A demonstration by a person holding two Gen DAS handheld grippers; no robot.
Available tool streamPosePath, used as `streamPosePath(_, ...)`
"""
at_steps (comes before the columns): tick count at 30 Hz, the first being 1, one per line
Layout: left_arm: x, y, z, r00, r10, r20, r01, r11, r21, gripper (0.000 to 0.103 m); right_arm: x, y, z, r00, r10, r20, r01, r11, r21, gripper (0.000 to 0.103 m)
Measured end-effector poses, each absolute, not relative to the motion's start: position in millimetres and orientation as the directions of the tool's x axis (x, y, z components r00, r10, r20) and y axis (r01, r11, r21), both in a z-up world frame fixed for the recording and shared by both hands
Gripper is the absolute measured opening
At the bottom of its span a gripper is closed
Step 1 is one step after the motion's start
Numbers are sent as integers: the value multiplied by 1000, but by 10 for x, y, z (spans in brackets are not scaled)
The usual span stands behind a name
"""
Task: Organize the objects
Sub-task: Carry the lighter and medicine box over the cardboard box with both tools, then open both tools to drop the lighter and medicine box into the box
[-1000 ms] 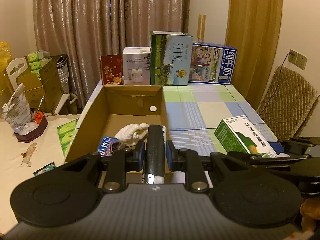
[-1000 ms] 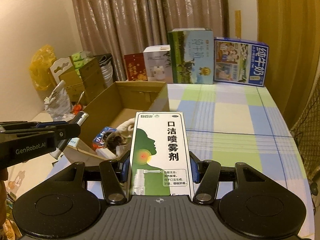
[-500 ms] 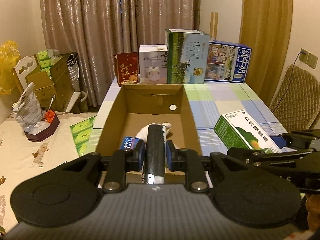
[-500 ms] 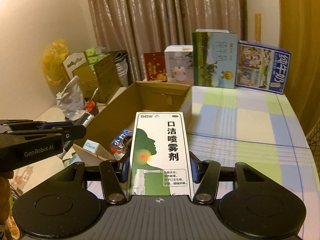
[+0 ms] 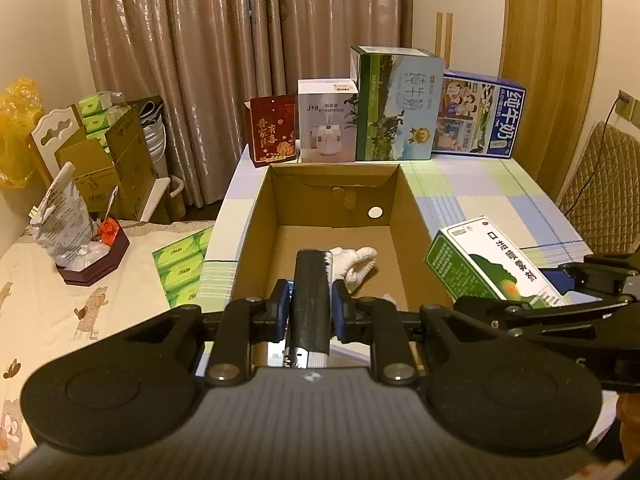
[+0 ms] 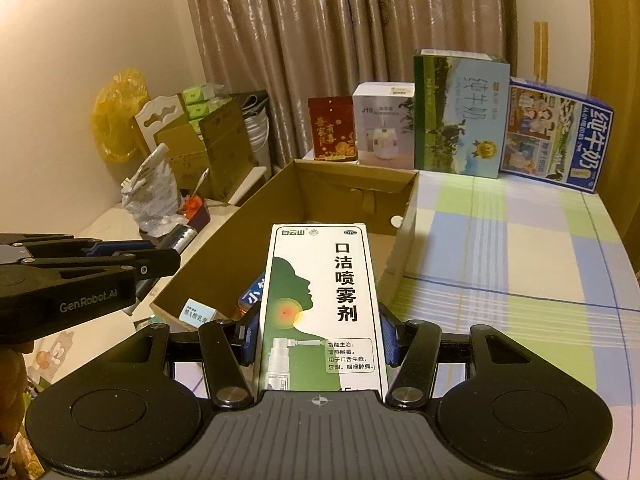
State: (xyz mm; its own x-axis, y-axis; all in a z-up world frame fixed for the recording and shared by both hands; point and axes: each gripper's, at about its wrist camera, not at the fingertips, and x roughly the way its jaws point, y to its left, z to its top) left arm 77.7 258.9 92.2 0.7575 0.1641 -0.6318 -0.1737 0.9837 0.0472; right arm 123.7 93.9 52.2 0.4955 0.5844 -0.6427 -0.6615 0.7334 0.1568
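Carrying step: dark cylindrical tube clamped in left gripper, green-and-white spray carton in right gripper, both above brown cardboard box; next, lower and release inside.

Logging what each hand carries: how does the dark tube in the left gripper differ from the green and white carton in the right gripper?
The dark tube is narrow, rounded and plain; the green and white carton is broad, flat-faced and printed. Both are clamped, by the left gripper and right gripper, near the open cardboard box.
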Motion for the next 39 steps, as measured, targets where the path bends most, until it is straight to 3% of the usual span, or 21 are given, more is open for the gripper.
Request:
streamPosePath(12,1030,2797,809,741,148,-656,-158,986,44,17,1492,1173,404,478,578,-662,-654,737,172,53)
streamPosePath(14,1083,2822,787,737,143,-661,-152,987,45,16,1536,1199,391,478,576,-663,-651,739,173,53)
streamPosePath(16,1143,2847,759,733,135,-666,-144,989,42,8,1578,1224,372,478,575,-664,-647,742,176,53)
streamPosePath(39,1416,3057,555,708,141,-692,-166,986,30,9,1867,1398,151,436,589,-680,-631,739,236,53)
